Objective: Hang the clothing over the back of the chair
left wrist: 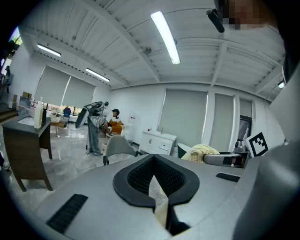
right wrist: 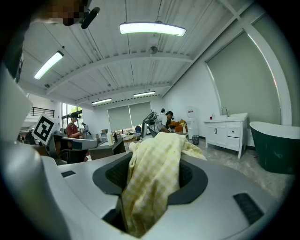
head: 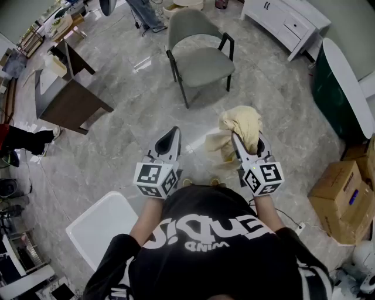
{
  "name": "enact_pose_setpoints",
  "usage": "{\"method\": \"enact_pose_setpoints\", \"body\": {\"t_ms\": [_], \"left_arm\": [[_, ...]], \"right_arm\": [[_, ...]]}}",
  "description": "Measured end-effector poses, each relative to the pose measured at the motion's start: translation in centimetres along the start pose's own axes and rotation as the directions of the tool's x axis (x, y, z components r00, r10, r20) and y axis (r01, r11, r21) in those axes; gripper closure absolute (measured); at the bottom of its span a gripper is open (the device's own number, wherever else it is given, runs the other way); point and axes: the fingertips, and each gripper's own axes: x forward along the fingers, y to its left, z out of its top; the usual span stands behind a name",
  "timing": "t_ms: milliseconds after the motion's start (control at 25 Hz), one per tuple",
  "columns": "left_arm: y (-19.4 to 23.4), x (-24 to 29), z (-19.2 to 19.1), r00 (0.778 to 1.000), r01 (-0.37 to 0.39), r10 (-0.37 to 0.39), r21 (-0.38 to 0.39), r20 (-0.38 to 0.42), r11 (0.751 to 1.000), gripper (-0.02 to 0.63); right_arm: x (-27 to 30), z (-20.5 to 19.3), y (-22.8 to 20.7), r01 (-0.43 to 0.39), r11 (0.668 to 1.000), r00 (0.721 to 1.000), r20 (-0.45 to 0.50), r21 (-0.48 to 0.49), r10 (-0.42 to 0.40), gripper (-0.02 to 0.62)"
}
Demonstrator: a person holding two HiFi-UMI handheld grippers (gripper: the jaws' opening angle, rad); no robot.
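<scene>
The clothing (head: pixel 241 126) is a pale yellow checked garment, bunched up and held above the floor by my right gripper (head: pixel 246 142), which is shut on it. In the right gripper view the clothing (right wrist: pixel 152 173) spills out of the jaws and covers them. My left gripper (head: pixel 171 138) hangs level beside it on the left, jaws together and nothing hanging from it. Only a pale sliver shows in its slit in the left gripper view (left wrist: pixel 157 190). The grey-green chair (head: pixel 198 48) with black legs stands ahead on the marble floor, its back on the far side, also seen as the chair (left wrist: pixel 119 146).
A dark wooden desk (head: pixel 71 98) stands to the left. A white cabinet (head: pixel 286 22) and a dark green tub (head: pixel 338 88) are at the right, with cardboard boxes (head: pixel 343 199) nearer. A white seat (head: pixel 102 225) is behind me on the left. A person (head: pixel 146 13) stands beyond the chair.
</scene>
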Motion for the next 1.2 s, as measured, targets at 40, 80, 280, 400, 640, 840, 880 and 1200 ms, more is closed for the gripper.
{"method": "enact_pose_setpoints", "body": {"t_ms": [40,80,280,400,640,840,880,1200], "left_arm": [[0.1,0.1,0.1,1.000,0.002,-0.002,-0.001,0.000,1.000,0.592],[0.2,0.1,0.1,1.000,0.004,-0.004,-0.001,-0.001,1.000,0.592],[0.3,0.3,0.3,1.000,0.019,-0.019,0.006,-0.004,1.000,0.592],[0.9,0.1,0.3,1.000,0.027,-0.027,0.012,-0.006,1.000,0.592],[2.9,-0.7,-0.1,0.998,0.057,-0.056,0.018,-0.012,0.998,0.592],[4.2,-1.0,0.2,0.996,0.085,-0.085,0.020,-0.006,0.996,0.592],[4.4,-0.9,0.2,0.996,0.088,-0.088,0.018,-0.007,0.996,0.592],[6.3,1.4,0.6,0.995,0.100,-0.100,0.010,-0.008,0.995,0.592]], "right_arm": [[0.1,0.1,0.1,0.000,1.000,1.000,0.000,-0.002,0.000,0.387],[0.3,0.1,0.2,0.000,1.000,1.000,-0.001,-0.005,0.000,0.387],[0.6,0.2,0.8,0.000,1.000,1.000,-0.004,-0.014,0.000,0.388],[0.7,0.2,1.4,-0.003,1.000,1.000,-0.002,-0.002,0.003,0.388],[1.3,-0.3,2.7,0.019,1.000,1.000,0.002,-0.001,-0.019,0.388],[1.9,0.1,3.4,0.038,0.999,0.999,0.035,0.014,-0.039,0.388],[2.1,0.2,3.5,0.042,0.999,0.998,0.037,0.012,-0.042,0.388],[4.9,0.8,2.7,0.060,0.998,0.998,0.029,-0.012,-0.060,0.388]]}}
